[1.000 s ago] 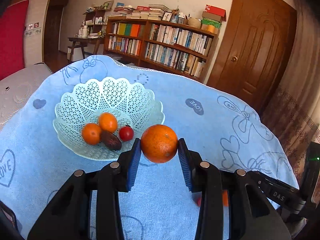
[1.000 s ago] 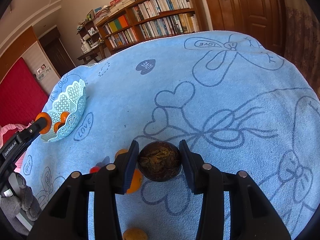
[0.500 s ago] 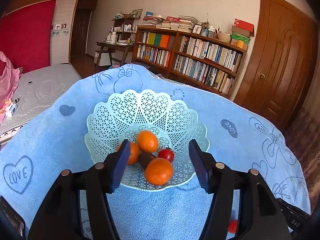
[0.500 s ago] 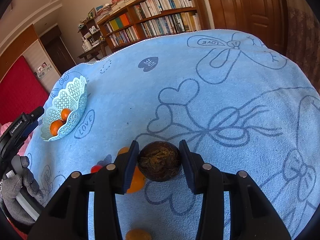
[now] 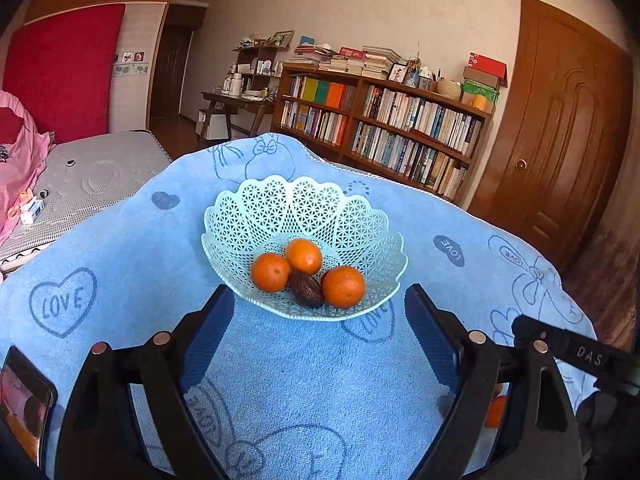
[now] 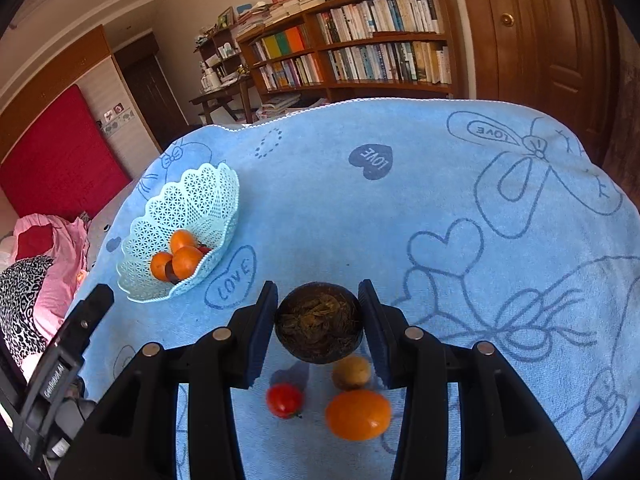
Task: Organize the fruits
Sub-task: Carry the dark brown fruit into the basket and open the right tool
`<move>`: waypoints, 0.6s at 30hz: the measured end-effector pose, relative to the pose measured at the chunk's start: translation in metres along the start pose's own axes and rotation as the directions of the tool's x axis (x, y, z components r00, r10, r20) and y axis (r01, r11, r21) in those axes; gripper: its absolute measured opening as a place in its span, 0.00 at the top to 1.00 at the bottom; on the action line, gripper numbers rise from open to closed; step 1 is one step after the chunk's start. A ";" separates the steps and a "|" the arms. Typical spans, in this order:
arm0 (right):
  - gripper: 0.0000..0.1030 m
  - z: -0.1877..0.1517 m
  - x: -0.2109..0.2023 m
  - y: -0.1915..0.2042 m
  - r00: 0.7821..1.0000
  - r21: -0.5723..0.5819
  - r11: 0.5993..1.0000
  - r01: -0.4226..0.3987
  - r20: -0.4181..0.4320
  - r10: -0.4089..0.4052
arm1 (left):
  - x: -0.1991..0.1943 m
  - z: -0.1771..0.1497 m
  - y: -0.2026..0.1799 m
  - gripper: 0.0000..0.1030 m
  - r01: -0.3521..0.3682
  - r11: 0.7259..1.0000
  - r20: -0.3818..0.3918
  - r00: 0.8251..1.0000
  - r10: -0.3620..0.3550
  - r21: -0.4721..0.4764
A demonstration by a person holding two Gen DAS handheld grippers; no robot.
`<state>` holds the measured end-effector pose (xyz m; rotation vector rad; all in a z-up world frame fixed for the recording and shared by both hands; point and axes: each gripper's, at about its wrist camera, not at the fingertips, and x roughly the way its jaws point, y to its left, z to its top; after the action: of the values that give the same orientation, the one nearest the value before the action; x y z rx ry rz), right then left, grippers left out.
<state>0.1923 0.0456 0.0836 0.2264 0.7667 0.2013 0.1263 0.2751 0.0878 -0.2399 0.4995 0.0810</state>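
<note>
Left gripper (image 5: 316,312): jaws spread wide, nothing between them, held just short of the basket (image 5: 240,216).
Right gripper (image 6: 318,320): clamped on a dark round fruit (image 6: 319,326), one pad on each side, lifted off the towel (image 6: 400,208).
Basket: on the towel's left part, well apart from the right gripper; inside are three oranges (image 5: 343,286) and a dark brown fruit (image 5: 306,289), all touching.
Loose fruit: a small tomato (image 6: 284,400), an orange one (image 6: 357,413) and a small tan one (image 6: 352,372) lie on the towel under the right gripper.
Handling: the dark fruit looks firm-shelled and light, so I'd judge a grip across its widest part holds well; its rounded sides could slip if pinched off-centre. The tomato looks soft and wants a gentle squeeze.
Views: only the right camera shows the loose fruit and the held one plainly; the left camera looks straight into the basket, though the red thing the right one glimpses behind the oranges stays hidden.
</note>
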 end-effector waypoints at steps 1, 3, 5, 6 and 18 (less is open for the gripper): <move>0.59 0.004 0.002 0.007 1.000 -0.008 1.000 -0.013 -0.003 0.013 | -0.001 -0.004 -0.001 0.14 0.001 1.000 -0.005 1.000 -0.001 0.010; 0.59 0.009 0.008 0.021 0.999 -0.028 0.999 -0.031 -0.011 0.030 | -0.005 -0.011 -0.001 0.14 -0.006 1.000 -0.007 1.000 0.007 0.019; 0.59 0.013 0.015 0.033 0.999 -0.048 0.998 -0.045 -0.023 0.044 | -0.010 -0.017 -0.003 0.14 -0.006 1.000 -0.004 1.000 0.006 0.027; 0.59 0.016 0.019 0.039 0.998 -0.056 0.997 -0.058 -0.031 0.057 | -0.011 -0.020 -0.003 0.14 -0.004 0.999 -0.007 1.000 0.004 0.034; 0.59 0.045 0.049 0.092 0.989 -0.140 0.980 -0.140 -0.076 0.131 | -0.038 -0.040 0.013 0.14 0.003 1.000 0.023 1.000 -0.004 0.026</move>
<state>0.2497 0.1404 0.1080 0.1346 0.7995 0.3939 0.0726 0.2774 0.0694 -0.2140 0.4767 0.0738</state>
